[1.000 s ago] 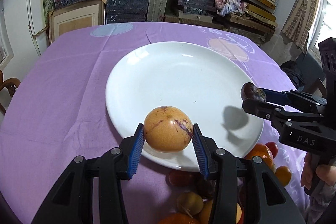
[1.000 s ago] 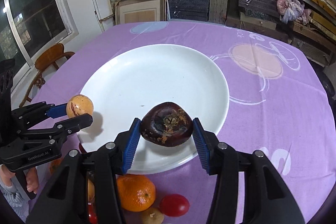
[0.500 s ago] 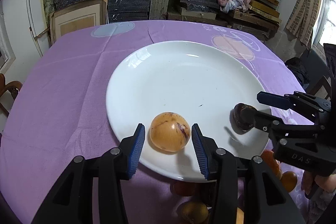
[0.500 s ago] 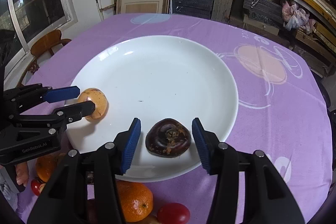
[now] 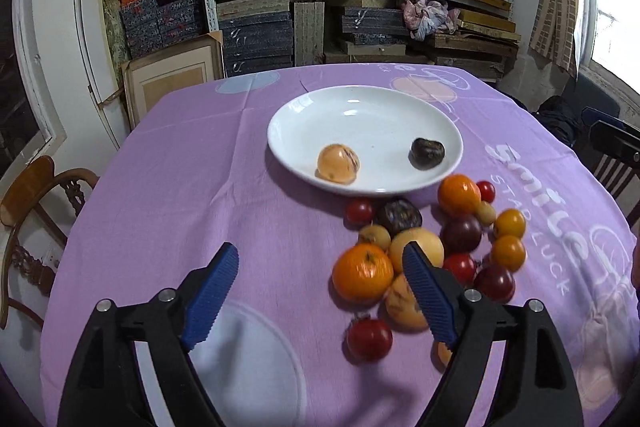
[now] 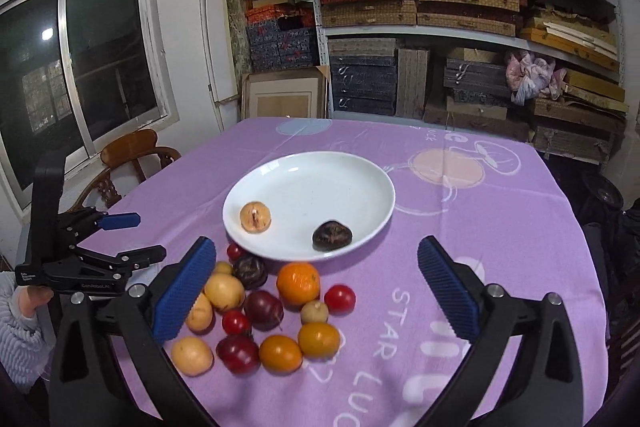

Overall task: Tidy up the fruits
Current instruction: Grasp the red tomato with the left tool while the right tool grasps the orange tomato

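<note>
A white plate (image 5: 360, 115) (image 6: 320, 179) on the purple tablecloth holds a yellow-orange fruit (image 5: 338, 163) (image 6: 255, 217) and a dark purple fruit (image 5: 427, 153) (image 6: 332, 235). A pile of loose fruits lies in front of the plate: an orange (image 5: 362, 271) (image 6: 298, 283), red tomatoes (image 5: 369, 339) (image 6: 339, 299), dark plums (image 6: 263, 309) and yellow fruits (image 6: 224, 291). My left gripper (image 5: 320, 291) is open and empty, raised above the table near the pile; it also shows in the right wrist view (image 6: 134, 237). My right gripper (image 6: 316, 291) is open and empty above the pile.
A wooden chair (image 5: 36, 187) (image 6: 132, 155) stands at the table's left side. Shelves with stacked boxes (image 6: 420, 7) fill the back wall. A window (image 6: 80, 59) is at the left. A dark chair (image 5: 616, 155) stands at the right.
Both grippers opened, left the yellow-orange fruit and the dark fruit on the plate, and drew back and up, away from the plate.
</note>
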A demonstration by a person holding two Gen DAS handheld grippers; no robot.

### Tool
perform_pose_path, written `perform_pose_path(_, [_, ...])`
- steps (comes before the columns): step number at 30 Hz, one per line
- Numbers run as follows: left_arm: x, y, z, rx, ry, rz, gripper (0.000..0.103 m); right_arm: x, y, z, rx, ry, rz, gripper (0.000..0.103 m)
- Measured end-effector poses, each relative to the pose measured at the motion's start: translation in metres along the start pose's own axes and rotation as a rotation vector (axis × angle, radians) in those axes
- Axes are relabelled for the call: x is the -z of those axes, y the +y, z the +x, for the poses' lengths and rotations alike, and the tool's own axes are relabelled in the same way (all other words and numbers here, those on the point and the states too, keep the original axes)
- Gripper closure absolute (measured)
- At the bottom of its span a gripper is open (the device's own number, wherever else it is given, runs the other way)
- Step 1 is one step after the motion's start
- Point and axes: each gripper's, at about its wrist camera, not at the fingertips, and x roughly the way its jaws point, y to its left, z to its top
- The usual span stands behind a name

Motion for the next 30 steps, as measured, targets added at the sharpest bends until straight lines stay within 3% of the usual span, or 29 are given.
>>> perform_pose_path(4, [0.038, 0.001, -0.004, -0.010, 0.005, -0.033, 0.016, 0.049, -0.004, -0.006, 0.002, 0.006, 0.043, 0.004])
perform_pose_path(7, [0.052, 0.005, 0.006, -0.011, 0.034, -0.054, 0.016, 0.067, -0.005, 0.002, 0.008, 0.063, 0.041, 0.004])
perform_pose_path(14, [0.053, -0.007, 0.020, -0.003, 0.042, -0.009, 0.016, 0.068, -0.014, 0.012, 0.036, 0.084, 0.067, 0.004])
perform_pose_path(22, [0.049, -0.006, 0.036, 0.003, 0.091, -0.030, 0.017, 0.070, -0.018, 0.023, 0.027, 0.122, 0.086, 0.004])
perform_pose_path(25, [0.050, 0.000, 0.040, 0.024, 0.112, -0.049, 0.026, 0.072, -0.017, 0.026, 0.029, 0.131, 0.081, 0.004])
perform_pose_path(30, [0.052, 0.001, 0.044, 0.063, 0.134, -0.049, 0.054, 0.072, -0.016, 0.027, 0.029, 0.132, 0.082, 0.004])
